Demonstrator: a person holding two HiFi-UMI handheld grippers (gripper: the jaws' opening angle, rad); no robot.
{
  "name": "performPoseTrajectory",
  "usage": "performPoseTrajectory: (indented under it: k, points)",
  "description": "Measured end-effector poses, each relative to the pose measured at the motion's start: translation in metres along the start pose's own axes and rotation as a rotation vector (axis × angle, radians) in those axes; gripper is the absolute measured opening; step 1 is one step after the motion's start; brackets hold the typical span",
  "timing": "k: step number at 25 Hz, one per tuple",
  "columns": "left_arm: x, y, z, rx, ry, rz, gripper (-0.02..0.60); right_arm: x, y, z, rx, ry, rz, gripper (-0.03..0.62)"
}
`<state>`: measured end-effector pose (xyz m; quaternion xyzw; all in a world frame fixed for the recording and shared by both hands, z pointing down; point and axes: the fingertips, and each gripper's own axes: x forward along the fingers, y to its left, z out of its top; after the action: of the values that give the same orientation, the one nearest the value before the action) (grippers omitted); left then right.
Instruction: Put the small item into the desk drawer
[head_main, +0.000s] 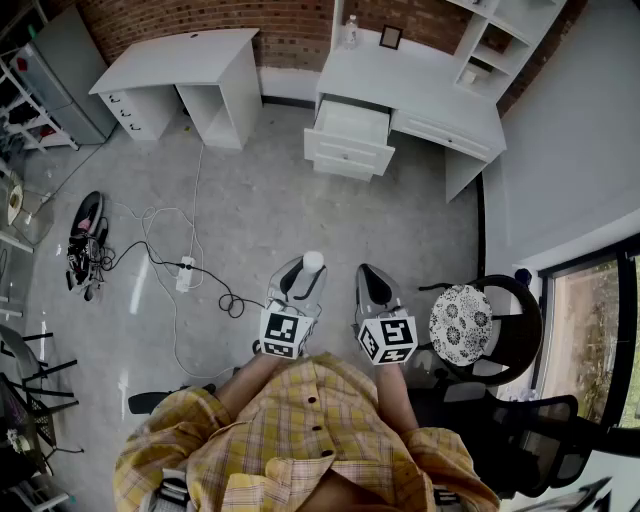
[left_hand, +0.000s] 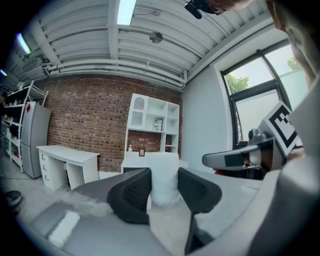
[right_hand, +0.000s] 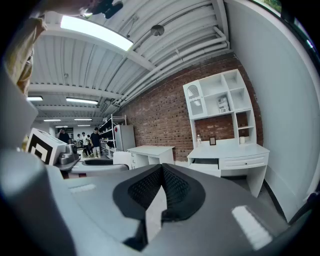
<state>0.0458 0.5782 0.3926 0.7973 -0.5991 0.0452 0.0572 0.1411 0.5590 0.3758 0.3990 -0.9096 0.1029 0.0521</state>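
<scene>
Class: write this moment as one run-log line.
left gripper: shut on small white item | right gripper: shut, empty | desk drawer: open, ahead | stage: item not yet in drawer

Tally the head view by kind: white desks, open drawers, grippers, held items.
White desks: 2
Open drawer: 1
Grippers, left gripper and right gripper: 2
Small white item, held in the left gripper: 1
Total: 6

Setting: open-plan office or lab space. Evidence: brick wall (head_main: 290, 35), white desk (head_main: 420, 90), second desk (head_main: 180, 55), bare concrete floor (head_main: 260, 210), ceiling strip lights (right_hand: 95, 32).
</scene>
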Motion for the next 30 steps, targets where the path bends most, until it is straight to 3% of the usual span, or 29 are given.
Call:
performPoseTrajectory:
  k: [12, 19, 30]
  points:
    - [-0.018, 0.058, 0.001, 0.005, -0.021, 0.016, 0.173, 0.035, 0.032, 0.013, 0.043, -0.084, -0.014, -0.012]
    - [-0.023, 0.089, -0.006, -0.028, -0.009, 0.055, 0.173, 0.061, 0.056, 0.006, 0.039, -0.048, 0.012, -0.011]
    - [0.062, 0.150, -0.014, -0.022, 0.037, 0.042, 0.173, 0.160, 0.014, 0.011, 0.066, -0.041, 0.013, -0.011]
